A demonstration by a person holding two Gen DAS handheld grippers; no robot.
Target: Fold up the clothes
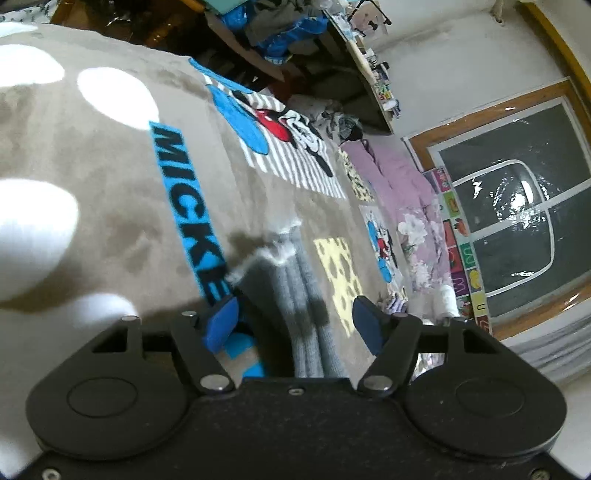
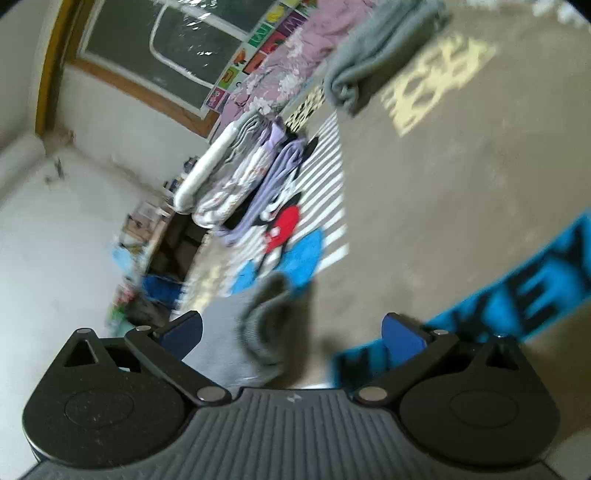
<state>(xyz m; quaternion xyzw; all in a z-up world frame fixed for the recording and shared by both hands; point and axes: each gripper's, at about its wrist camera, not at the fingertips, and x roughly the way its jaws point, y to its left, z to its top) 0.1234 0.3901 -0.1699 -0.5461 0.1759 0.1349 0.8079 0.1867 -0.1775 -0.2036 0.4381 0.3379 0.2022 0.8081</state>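
Observation:
A grey ribbed garment (image 1: 306, 291) with a white frilly edge lies flat on the beige Mickey blanket (image 1: 110, 166). My left gripper (image 1: 295, 302) stands open over it, its blue pads apart on either side of the cloth without pressing it. In the right wrist view, the folded-over end of a grey garment (image 2: 262, 325) lies on the blanket (image 2: 443, 184) between the spread fingers of my right gripper (image 2: 293, 319), which is open too. This view is blurred. A second folded grey piece (image 2: 376, 51) rests farther away on the blanket.
A pile of folded light and lilac clothes (image 2: 251, 177) sits at the blanket's far edge. A pink flowered quilt (image 1: 402, 192) lies along the wall under a window (image 1: 509, 221). Cluttered shelves and blue bags (image 1: 288, 33) stand beyond the blanket.

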